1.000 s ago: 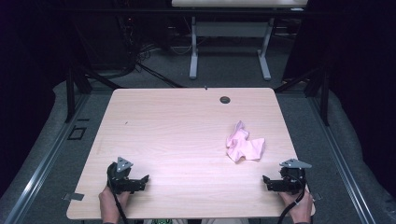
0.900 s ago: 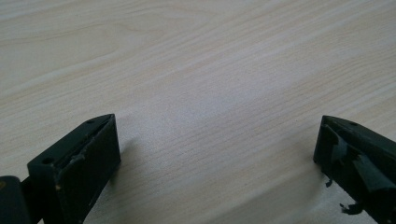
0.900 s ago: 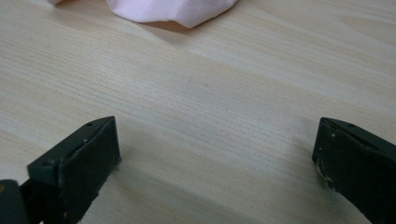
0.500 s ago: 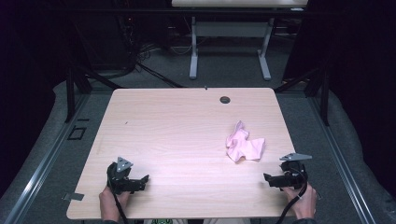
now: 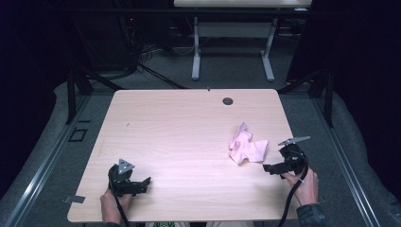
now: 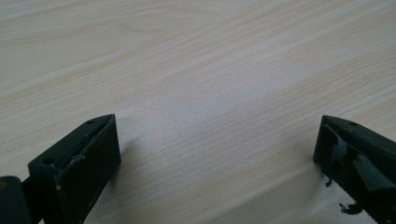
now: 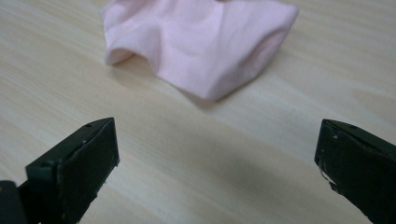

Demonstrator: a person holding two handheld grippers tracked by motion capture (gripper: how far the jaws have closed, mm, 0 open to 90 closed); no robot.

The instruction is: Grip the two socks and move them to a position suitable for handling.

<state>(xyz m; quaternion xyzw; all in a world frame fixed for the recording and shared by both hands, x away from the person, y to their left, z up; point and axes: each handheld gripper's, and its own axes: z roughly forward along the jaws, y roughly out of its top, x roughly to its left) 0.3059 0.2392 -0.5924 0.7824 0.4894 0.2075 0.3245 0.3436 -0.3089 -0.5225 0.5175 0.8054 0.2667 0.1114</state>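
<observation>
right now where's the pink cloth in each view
High view: the pink cloth lies crumpled right of centre on the table, just left of the right gripper.
Right gripper view: upper centre, ahead of the open jaws, apart from them.
Left gripper view: not in it.
Shared landmark: the pale wood tabletop.

Your high view looks forward and down from above your side of the pale wood-grain table (image 5: 189, 127), far enough back to take in its whole top and the dark floor beyond. Your left gripper view rides low and close over bare table (image 6: 196, 84), facing out between its two black fingers (image 6: 79, 163). Your right gripper view sits just as low, facing the crumpled pink cloth (image 7: 205, 42) near ahead. That cloth (image 5: 247, 149) and the table around it are what the right gripper view and the high view share.
</observation>
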